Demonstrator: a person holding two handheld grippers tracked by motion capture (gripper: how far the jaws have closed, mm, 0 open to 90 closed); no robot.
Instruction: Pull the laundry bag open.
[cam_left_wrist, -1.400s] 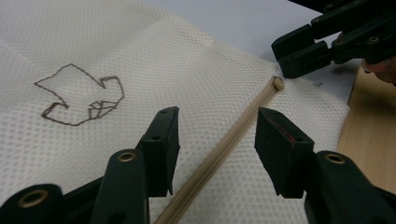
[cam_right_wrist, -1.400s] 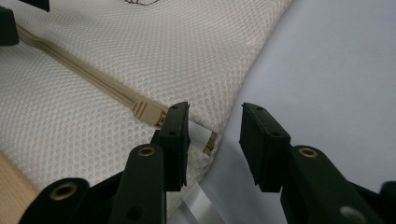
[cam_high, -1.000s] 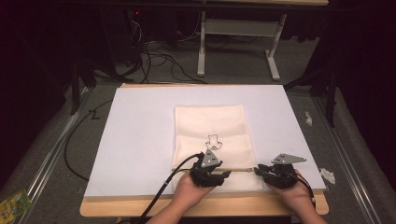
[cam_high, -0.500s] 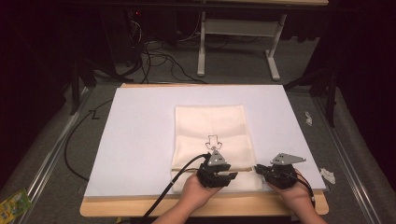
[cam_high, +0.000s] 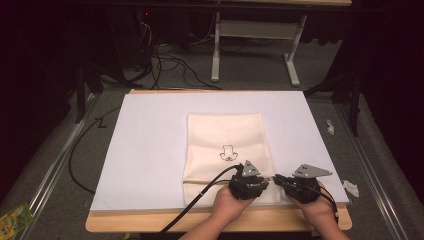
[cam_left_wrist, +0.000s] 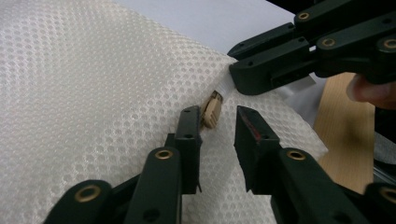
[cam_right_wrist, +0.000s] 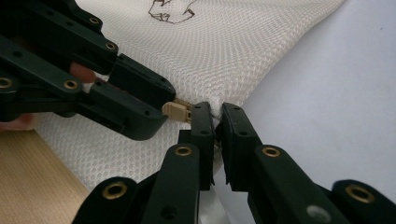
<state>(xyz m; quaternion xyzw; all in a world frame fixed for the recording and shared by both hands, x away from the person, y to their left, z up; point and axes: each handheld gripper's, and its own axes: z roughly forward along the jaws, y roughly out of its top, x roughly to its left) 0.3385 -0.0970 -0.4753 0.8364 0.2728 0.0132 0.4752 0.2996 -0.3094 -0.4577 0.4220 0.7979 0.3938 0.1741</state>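
Observation:
A cream mesh bag with a small black drawing lies flat on the white sheet. Both grippers meet at the bag's near right corner. My left gripper is open, and the tan zipper pull sits just at its fingertips. From the other side, my right gripper is shut on the bag's mesh edge, right beside the zipper pull. In the high view the left gripper and the right gripper point at each other, almost touching.
The white sheet covers a wooden table whose bare front edge runs under the hands. Two crumpled white scraps lie off the sheet's right side. A black cable trails from the left gripper over the front edge.
The left gripper has slid right along the bag's near edge, up to the right gripper. The right gripper has stayed put.

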